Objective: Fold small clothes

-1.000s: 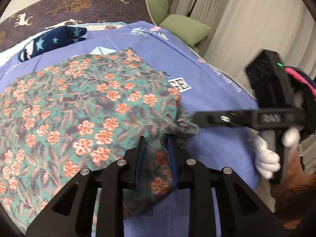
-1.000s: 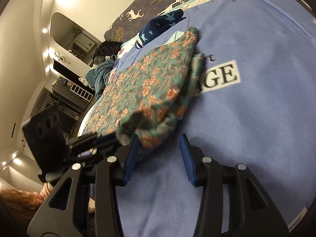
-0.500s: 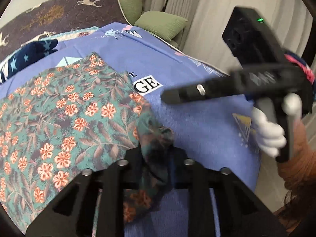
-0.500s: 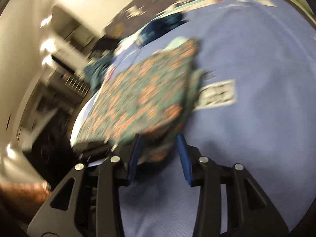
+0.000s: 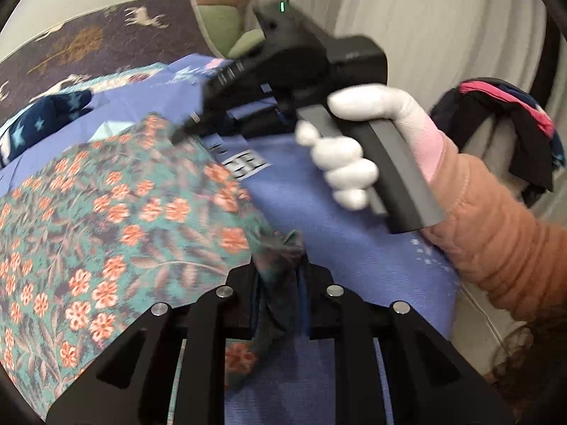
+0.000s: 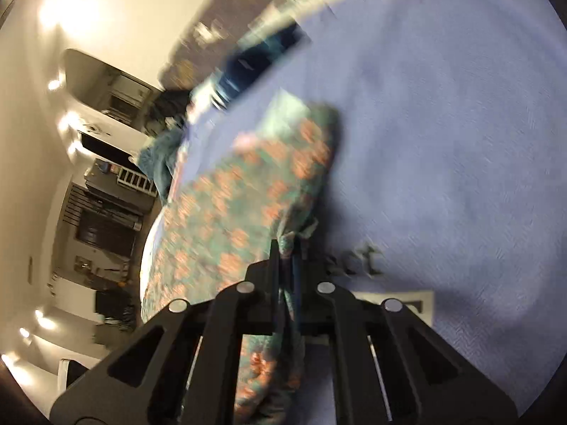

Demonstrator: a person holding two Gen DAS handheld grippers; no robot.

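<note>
Bed with blue blanket (image 5: 354, 248) under everything. Left hand-held gripper (image 5: 278, 301) clamped on a corner of the floral garment (image 5: 124, 212); right hand-held gripper (image 6: 287, 265) pinches the neighbouring edge, fabric bunched between both sets of jaws. Rest of the garment lies flat ahead and left of them. Step looks like grasp-for-fold; next probably lift both corners together and carry them across, keeping tension even.

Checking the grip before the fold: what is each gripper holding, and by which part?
Both hold the floral garment: the left gripper pinches a bunched corner at its near edge, the right gripper another gathered bit of its edge.
</note>
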